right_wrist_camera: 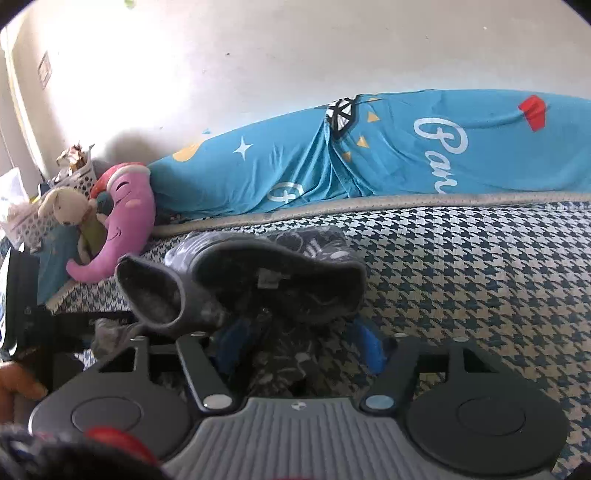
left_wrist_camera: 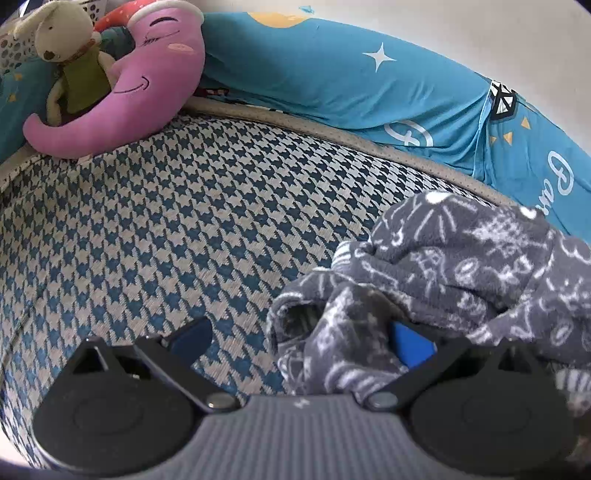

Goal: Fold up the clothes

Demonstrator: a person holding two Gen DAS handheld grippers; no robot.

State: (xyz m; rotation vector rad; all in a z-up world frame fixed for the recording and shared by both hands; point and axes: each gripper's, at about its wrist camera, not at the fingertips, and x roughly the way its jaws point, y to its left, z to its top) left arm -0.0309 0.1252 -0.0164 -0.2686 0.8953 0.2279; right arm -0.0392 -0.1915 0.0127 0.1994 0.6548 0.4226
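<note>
left gripper (left_wrist_camera: 301,341): jaws wide, one finger under garment (left_wrist_camera: 443,280) | right gripper (right_wrist_camera: 299,343): jaws apart, fabric between, grip unclear | garment: grey, printed, bunched

Left wrist view: garment (left_wrist_camera: 461,273) lower right on mattress (left_wrist_camera: 166,229); plush toys (left_wrist_camera: 110,81) upper left; bedding roll (left_wrist_camera: 351,74) behind along wall (left_wrist_camera: 480,29). Right wrist view: garment centre, toys left.

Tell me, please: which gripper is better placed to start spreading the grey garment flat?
Probably the right gripper: the grey garment bunches between its fingers. The left gripper only touches it at one finger.
</note>
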